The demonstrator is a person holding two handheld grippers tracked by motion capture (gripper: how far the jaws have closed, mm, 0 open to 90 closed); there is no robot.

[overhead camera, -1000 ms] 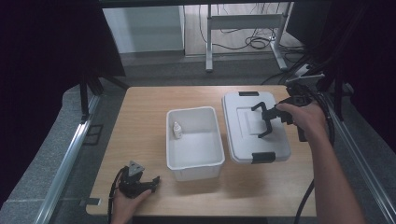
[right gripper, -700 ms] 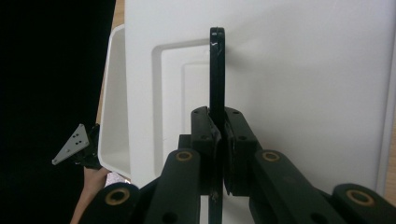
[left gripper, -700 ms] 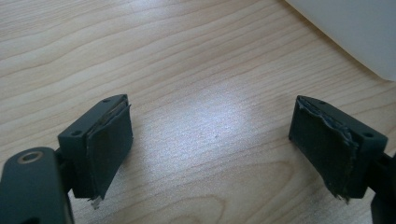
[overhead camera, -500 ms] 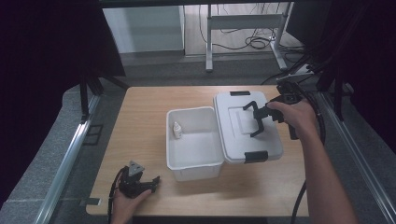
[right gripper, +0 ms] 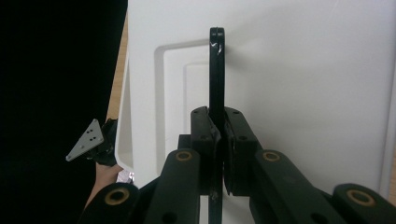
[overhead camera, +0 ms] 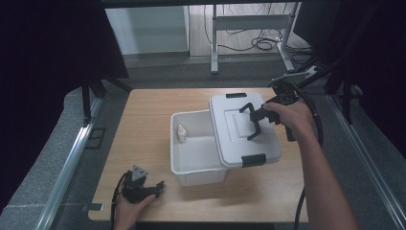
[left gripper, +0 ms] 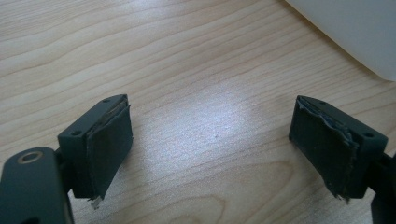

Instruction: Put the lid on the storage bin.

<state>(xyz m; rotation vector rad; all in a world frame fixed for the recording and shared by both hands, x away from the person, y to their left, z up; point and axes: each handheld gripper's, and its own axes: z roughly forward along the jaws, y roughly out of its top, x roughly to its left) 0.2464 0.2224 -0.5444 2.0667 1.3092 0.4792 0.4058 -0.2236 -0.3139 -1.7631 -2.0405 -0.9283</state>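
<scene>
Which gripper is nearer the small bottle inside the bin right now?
Left, though not clearly. The left gripper rests on the table in front of the bin, open, below the bottle in the high view. The right gripper is clamped on the lid's handle, across the bin.

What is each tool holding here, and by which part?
The right tool is clamped on the black handle of the white lid, carrying it partly over the bin. The left tool is open on the table, holding nothing.
</scene>
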